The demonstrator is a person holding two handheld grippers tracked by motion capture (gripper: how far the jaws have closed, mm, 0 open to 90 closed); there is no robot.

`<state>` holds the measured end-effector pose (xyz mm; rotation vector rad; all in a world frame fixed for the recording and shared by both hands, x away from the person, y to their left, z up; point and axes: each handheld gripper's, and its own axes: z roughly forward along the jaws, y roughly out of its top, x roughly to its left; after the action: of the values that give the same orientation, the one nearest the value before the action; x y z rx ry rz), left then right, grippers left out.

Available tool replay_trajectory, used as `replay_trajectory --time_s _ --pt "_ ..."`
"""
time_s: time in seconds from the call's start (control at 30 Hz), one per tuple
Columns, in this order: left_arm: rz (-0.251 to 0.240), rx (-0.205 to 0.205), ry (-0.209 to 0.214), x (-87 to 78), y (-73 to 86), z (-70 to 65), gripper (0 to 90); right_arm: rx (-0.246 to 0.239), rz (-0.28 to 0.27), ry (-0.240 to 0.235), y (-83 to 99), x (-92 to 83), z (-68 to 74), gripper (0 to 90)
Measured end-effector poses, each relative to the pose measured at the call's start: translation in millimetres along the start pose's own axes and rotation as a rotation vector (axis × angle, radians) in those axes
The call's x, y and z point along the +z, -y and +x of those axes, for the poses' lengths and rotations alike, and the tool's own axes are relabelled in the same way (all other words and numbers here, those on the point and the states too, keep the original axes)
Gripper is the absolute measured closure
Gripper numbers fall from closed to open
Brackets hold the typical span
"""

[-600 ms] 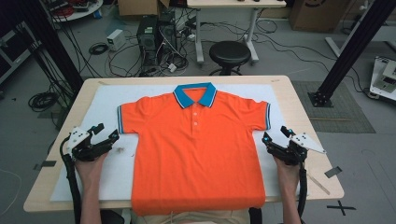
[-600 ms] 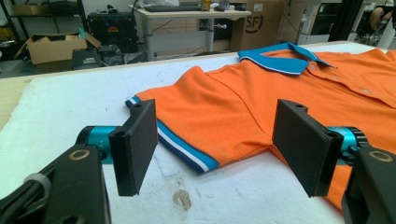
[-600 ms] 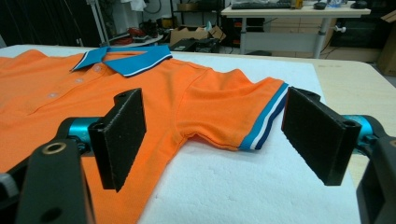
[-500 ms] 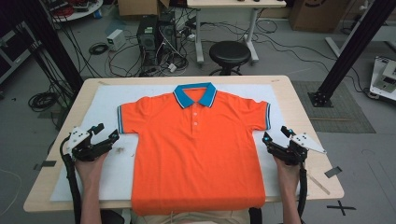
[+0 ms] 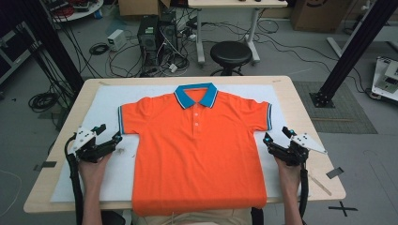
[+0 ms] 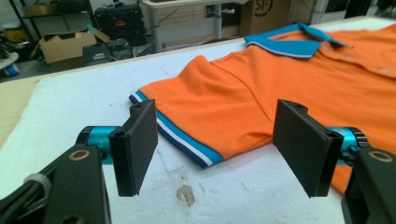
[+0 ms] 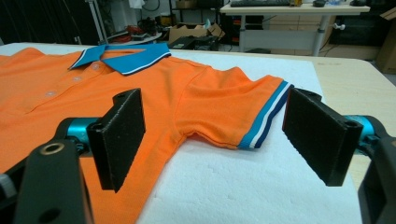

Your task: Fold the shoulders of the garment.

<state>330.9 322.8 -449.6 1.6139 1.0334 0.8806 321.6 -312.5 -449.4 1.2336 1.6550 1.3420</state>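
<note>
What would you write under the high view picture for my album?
Orange polo shirt lies flat on the white mat, with the open left gripper and right gripper waiting beside its sleeves.

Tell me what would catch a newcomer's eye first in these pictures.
The bright orange polo shirt with its blue collar stands out first, spread flat, front up, in the middle of the white mat on the table. Next come the two black hand-held grippers: the left gripper beside one striped sleeve cuff and the right gripper beside the other, both with jaws wide open and holding nothing.
</note>
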Motion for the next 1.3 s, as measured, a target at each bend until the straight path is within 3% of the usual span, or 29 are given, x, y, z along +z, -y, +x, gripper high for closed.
replay_trajectory --time_s 0.1,0.13,0.17,0.2,0.37,0.4,0.57,0.67,0.8,0.9,1.0,1.13,1.23,1.27,1.3 --pt "0.000 0.004 -0.005 0.0 -0.1 -0.5 31.1 -0.021 -0.005 0.004 0.4 -0.3 1.7 21.8" --pt "0.000 -0.021 -0.013 0.0 0.1 1.1 31.1 -0.042 -0.009 0.007 0.4 -0.1 2.7 21.8" --pt "0.000 -0.021 -0.013 0.0 0.1 1.1 31.1 -0.042 -0.009 0.007 0.4 -0.1 2.7 21.8" --pt "0.006 -0.042 0.009 0.3 -0.1 4.5 31.1 -0.049 -0.007 0.015 0.6 -0.1 4.2 21.8" --pt "0.045 -0.079 0.043 4.0 -1.2 9.6 31.1 -0.058 -0.004 0.022 0.5 0.1 5.7 21.9" --pt "0.066 -0.082 0.061 6.3 -1.9 10.1 31.2 -0.055 0.000 0.022 0.2 0.6 5.0 21.9" --pt "0.071 -0.065 0.054 6.2 -2.2 8.3 33.7 -0.048 0.011 0.033 -0.5 2.2 4.0 22.0" --pt "0.069 -0.070 0.051 6.7 -2.2 9.0 40.7 -0.050 0.026 0.031 -1.2 3.6 3.9 21.9" --pt "0.183 -0.117 0.050 18.0 -7.3 12.4 46.4 -0.066 0.027 0.032 -1.3 4.2 4.8 22.0" --pt "0.171 -0.132 0.058 21.0 -12.3 13.8 51.1 -0.051 0.033 0.034 -1.3 3.8 5.1 21.9" --pt "0.229 -0.153 0.010 31.4 -31.9 20.8 51.2 -0.053 0.033 0.037 -1.3 3.8 5.3 22.0" --pt "0.268 -0.186 0.000 42.9 -42.3 27.2 52.2 -0.060 0.032 0.043 -1.3 4.2 5.8 22.0" --pt "0.296 -0.201 -0.015 55.6 -39.7 30.5 55.1 -0.068 0.027 0.042 -1.4 4.4 5.3 22.0" --pt "0.347 -0.232 -0.020 62.1 -32.0 33.9 55.1 -0.065 0.028 0.044 -1.2 4.1 5.9 22.0" --pt "0.347 -0.232 -0.020 62.1 -32.0 33.9 55.1 -0.065 0.028 0.044 -1.2 4.1 5.9 22.0"
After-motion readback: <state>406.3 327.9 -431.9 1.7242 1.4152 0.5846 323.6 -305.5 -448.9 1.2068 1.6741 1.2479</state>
